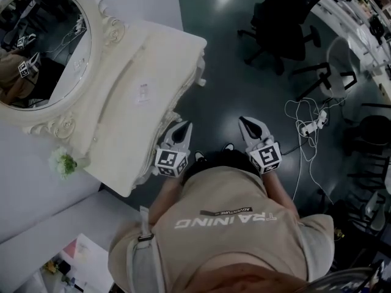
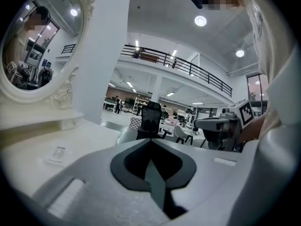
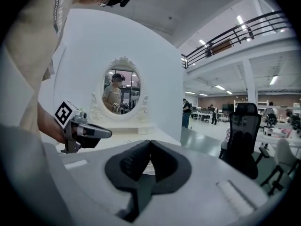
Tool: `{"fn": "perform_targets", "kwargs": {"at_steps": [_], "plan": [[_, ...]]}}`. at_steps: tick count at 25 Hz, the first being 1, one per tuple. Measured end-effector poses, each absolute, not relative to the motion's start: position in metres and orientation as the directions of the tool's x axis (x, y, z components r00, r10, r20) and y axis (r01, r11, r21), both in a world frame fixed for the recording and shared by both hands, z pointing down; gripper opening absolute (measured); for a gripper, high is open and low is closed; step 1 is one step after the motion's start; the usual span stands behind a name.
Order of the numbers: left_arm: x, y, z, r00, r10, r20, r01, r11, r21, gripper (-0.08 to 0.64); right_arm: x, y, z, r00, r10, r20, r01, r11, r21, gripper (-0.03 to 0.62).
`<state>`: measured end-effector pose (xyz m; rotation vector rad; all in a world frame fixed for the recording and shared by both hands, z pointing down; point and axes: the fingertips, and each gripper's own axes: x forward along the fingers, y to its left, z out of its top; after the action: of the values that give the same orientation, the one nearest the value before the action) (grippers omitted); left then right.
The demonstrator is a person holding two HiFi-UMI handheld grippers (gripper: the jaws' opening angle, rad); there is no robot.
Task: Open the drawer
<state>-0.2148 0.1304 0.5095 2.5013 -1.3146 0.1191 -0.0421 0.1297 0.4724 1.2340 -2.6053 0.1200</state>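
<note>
A white carved dressing table [image 1: 131, 102] stood against a pale wall on a dark, glossy floor [image 1: 232, 84], inside a large hall. The gripper views showed one upper balcony with a dark railing [image 2: 188, 67] and round ceiling lights. One oval mirror [image 1: 43, 41] in an ornate frame rose from the tabletop's back edge. One small card [image 1: 142, 93] lay near the middle of the top, its print too small to read. One small bunch of white flowers [image 1: 64, 162] sat at the tabletop's corner by the wall.

The drawer itself could not be made out from above. Only the table's carved front edge showed, and the left gripper [image 1: 184, 126] hung just beside it. The right gripper [image 1: 244, 121] was off the table, over the floor. Both pairs of jaws were pressed together at the tips, with nothing between them. Each of the two grippers carried one marker cube.

The person's beige shirt [image 1: 232, 224] read "TRAINING", with "ADVENTURE" in smaller letters above it. Beyond stood one black office chair [image 1: 284, 17] and one white chair [image 1: 339, 63]. One power strip [image 1: 310, 127] lay on the floor among loose white cables [image 1: 299, 163].
</note>
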Motion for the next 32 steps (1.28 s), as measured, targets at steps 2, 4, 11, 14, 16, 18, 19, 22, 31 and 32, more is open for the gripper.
{"fn": "perform_targets", "kwargs": {"at_steps": [2,4,11,14,16,18,19,22,31,32], "plan": [[-0.222,0.112,0.511,0.565,-0.793,0.228,-0.823,-0.521,0.227,0.008,-0.045,0.111,0.468,-0.610,-0.750,0.255,-0.771,0.636,0.028,0.003],[-0.224,0.091,0.515,0.555,-0.795,0.243,-0.830,-0.510,0.226,0.008,-0.048,0.090,0.468,-0.622,-0.741,0.251,-0.762,0.647,0.021,0.003],[-0.211,0.034,0.505,0.505,-0.823,0.261,-0.863,-0.479,0.159,0.008,-0.039,0.018,0.486,-0.676,-0.700,0.231,-0.724,0.689,-0.033,0.003],[-0.208,-0.001,0.494,0.466,-0.843,0.268,-0.885,-0.446,0.137,0.008,-0.028,-0.034,0.478,-0.688,-0.702,0.183,-0.718,0.695,-0.032,0.003],[-0.200,-0.025,0.488,0.451,-0.850,0.271,-0.892,-0.438,0.110,0.008,-0.015,-0.069,0.472,-0.692,-0.705,0.152,-0.717,0.697,-0.030,0.003],[-0.191,-0.051,0.482,0.434,-0.860,0.269,-0.900,-0.429,0.079,0.008,-0.001,-0.098,0.474,-0.703,-0.695,0.151,-0.707,0.707,-0.032,0.003],[-0.186,-0.063,0.478,0.424,-0.866,0.264,-0.904,-0.422,0.067,0.008,0.007,-0.111,0.478,-0.709,-0.687,0.161,-0.699,0.714,-0.031,0.003],[-0.175,-0.093,0.471,0.388,-0.887,0.251,-0.921,-0.380,0.083,0.008,0.023,-0.144,0.489,-0.732,-0.656,0.186,-0.674,0.736,-0.057,0.003],[-0.189,-0.109,0.516,0.254,-0.900,0.355,-0.962,-0.195,0.193,0.008,-0.005,-0.201,0.503,-0.835,-0.512,0.202,-0.532,0.844,-0.059,0.003],[-0.193,-0.110,0.519,0.247,-0.899,0.362,-0.962,-0.184,0.202,0.008,-0.012,-0.204,0.505,-0.843,-0.496,0.207,-0.517,0.854,-0.060,0.003]]}}
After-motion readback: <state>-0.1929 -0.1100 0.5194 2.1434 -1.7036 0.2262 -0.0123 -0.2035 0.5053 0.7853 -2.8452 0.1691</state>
